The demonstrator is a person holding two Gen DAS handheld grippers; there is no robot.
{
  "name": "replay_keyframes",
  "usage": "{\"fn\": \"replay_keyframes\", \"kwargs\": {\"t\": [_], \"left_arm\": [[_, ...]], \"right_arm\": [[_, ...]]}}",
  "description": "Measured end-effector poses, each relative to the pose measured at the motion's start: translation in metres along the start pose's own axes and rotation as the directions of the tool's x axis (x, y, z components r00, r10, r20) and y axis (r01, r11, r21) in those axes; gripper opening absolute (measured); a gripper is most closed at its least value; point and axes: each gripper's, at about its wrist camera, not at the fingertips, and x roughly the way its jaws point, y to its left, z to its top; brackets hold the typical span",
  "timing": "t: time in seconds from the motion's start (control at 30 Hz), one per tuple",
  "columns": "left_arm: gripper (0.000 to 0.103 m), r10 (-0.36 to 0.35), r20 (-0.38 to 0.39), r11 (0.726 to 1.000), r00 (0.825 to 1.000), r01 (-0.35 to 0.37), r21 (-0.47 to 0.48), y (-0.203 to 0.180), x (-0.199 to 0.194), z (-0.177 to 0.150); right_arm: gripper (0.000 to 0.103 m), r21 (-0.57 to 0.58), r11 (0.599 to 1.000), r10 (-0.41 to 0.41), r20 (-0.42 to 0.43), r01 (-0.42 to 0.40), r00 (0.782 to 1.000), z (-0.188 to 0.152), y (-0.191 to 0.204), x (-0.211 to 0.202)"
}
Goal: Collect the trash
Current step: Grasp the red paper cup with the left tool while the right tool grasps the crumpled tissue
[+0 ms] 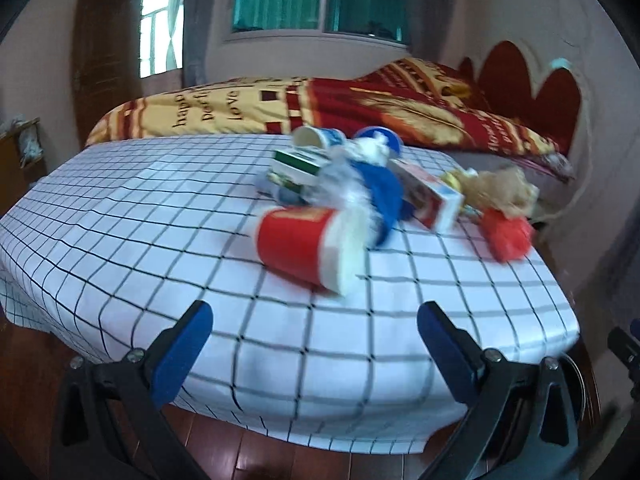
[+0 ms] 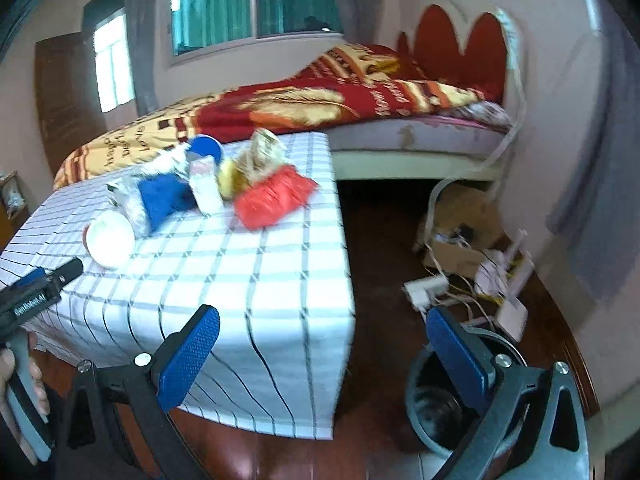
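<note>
- 2 hand-held grippers in view, both with fingers spread wide and nothing between them: left hand-held gripper (image 1: 315,330) over the near edge of the table (image 1: 120,216), right hand-held gripper (image 2: 324,334) off the table's right corner.
- Trash sits in 1 heap on the far right part of the checked tablecloth.
- Red paper cup (image 1: 306,248) lies on its side, nearest the left hand-held gripper, mouth toward the near right.
- Behind it: blue cloth-like piece (image 1: 386,192), white-red carton (image 1: 430,196), green-white box (image 1: 298,164), crumpled red wrapper (image 1: 506,236) (blurred, detail unclear).
- Dark trash bin (image 2: 436,404) stands on the wood floor, below the right hand-held gripper.
- Bed (image 2: 304,100) with a red-yellow blanket behind the table.
</note>
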Motion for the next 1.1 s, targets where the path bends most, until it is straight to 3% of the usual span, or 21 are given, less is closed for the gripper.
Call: {"fn": "replay_keyframes", "kwargs": {"t": [0.3, 0.37, 0.5, 0.57, 0.77, 0.83, 0.97, 1.03, 1.1], "left_arm": [[0.079, 0.01, -0.04, 0.998, 0.999, -0.012, -0.056, 0.003, 0.047, 0.02], [0.057, 0.023, -0.055, 0.998, 0.998, -0.026, -0.053, 0.007, 0.054, 0.021], [0.038, 0.019, -0.059, 0.995, 0.998, -0.025, -0.096, 0.033, 0.055, 0.017], [0.009, -0.008, -0.068, 0.994, 0.998, 0.001, -0.109, 0.045, 0.059, 0.018], [0.004, -0.063, -0.036, 0.992, 0.997, 0.059, -0.108, 0.055, 0.059, 0.025], [0.004, -0.072, -0.028, 0.993, 0.997, 0.069, -0.101, 0.053, 0.058, 0.027], [0.004, -0.088, -0.024, 0.991, 0.996, 0.085, -0.099, 0.054, 0.059, 0.029], [0.003, -0.098, -0.023, 0.991, 0.995, 0.095, -0.098, 0.054, 0.059, 0.029], [0.003, -0.105, -0.02, 0.99, 0.994, 0.103, -0.1, 0.056, 0.058, 0.029]], "right_arm": [[0.103, -0.048, 0.997, 0.064, -0.011, -0.064, 0.998, 0.043, 0.032, 0.065], [0.103, -0.059, 0.996, 0.072, -0.02, -0.073, 0.997, 0.048, 0.038, 0.076], [0.103, -0.086, 0.992, 0.091, -0.012, -0.092, 0.996, 0.058, 0.048, 0.086], [0.103, -0.109, 0.989, 0.102, 0.004, -0.101, 0.995, 0.068, 0.054, 0.092], [0.1, -0.119, 0.988, 0.101, 0.033, -0.097, 0.994, 0.103, 0.056, 0.119], [0.082, -0.111, 0.988, 0.108, 0.012, -0.106, 0.994, 0.112, 0.053, 0.132], [0.058, -0.119, 0.985, 0.12, -0.019, -0.122, 0.993, 0.115, 0.054, 0.146], [0.022, -0.145, 0.982, 0.115, -0.026, -0.118, 0.993, 0.113, 0.058, 0.148], [0.017, -0.157, 0.978, 0.136, -0.018, -0.138, 0.99, 0.111, 0.06, 0.145]]}}
